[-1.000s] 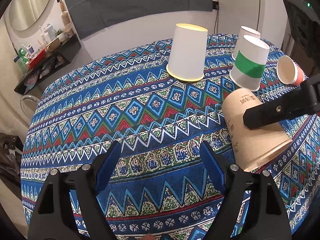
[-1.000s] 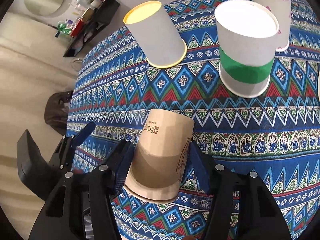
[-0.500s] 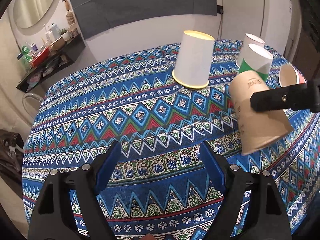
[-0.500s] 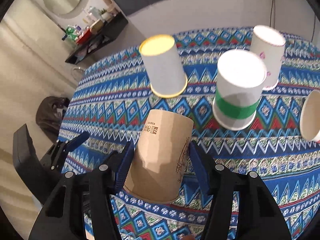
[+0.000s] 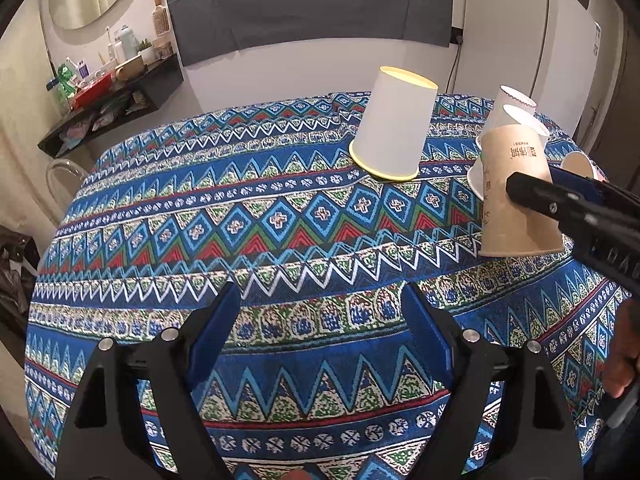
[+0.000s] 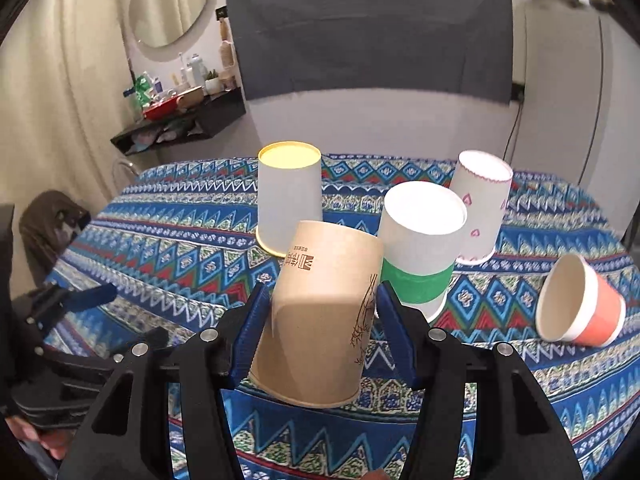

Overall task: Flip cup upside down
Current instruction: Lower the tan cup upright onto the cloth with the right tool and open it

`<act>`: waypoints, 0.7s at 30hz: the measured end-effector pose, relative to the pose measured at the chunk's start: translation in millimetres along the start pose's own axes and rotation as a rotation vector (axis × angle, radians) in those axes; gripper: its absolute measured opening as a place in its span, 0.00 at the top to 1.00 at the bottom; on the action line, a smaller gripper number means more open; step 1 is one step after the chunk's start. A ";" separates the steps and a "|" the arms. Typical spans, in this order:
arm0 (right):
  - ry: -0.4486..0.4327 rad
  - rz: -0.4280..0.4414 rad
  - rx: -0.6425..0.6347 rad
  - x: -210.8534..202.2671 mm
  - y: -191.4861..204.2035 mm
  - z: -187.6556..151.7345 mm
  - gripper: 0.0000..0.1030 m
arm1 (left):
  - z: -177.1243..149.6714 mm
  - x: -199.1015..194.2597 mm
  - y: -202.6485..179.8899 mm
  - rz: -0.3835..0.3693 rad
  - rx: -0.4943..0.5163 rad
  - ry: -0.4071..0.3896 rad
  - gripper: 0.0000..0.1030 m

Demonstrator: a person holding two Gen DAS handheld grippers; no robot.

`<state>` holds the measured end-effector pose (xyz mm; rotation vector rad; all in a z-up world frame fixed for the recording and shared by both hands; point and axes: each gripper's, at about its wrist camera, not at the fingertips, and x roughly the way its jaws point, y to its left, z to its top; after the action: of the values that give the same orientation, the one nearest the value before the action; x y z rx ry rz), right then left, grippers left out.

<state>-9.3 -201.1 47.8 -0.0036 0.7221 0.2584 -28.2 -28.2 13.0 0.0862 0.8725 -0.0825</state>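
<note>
My right gripper [image 6: 320,300] is shut on a brown paper cup [image 6: 320,312], held mouth down and nearly upright, its rim at or just above the patterned tablecloth [image 6: 180,248]. The same cup [image 5: 516,196] shows at the right of the left wrist view with the right gripper's fingers [image 5: 560,204] across it. My left gripper [image 5: 320,308] is open and empty above the near part of the cloth, well left of the cup.
A white cup with a yellow rim [image 6: 288,196], a green-banded cup [image 6: 420,248] and a pink-patterned cup [image 6: 480,204] stand mouth down behind the brown cup. An orange cup [image 6: 580,304] lies on its side at the right. A cluttered shelf [image 5: 112,92] is beyond the table.
My right gripper has turned the brown cup from tilted to nearly upright, mouth down, and lowered it towards the cloth. The left gripper has stayed open and drawn back a little.
</note>
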 end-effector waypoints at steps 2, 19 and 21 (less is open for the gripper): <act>-0.025 -0.028 -0.052 -3.2 4.5 -4.3 0.49 | -2.6 -0.7 -2.5 0.005 0.003 -0.006 0.20; -0.046 -0.100 -0.173 -34.2 23.5 -46.1 0.49 | -14.0 -10.1 -6.7 -0.017 -0.010 -0.014 0.18; -0.038 -0.097 -0.167 -35.6 22.1 -48.2 0.48 | -16.0 -13.0 -10.7 -0.019 -0.003 -0.017 0.17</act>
<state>-71.7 -192.4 36.8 -0.1916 0.6594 0.2245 -49.8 -36.7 12.2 0.0739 0.8564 -0.0998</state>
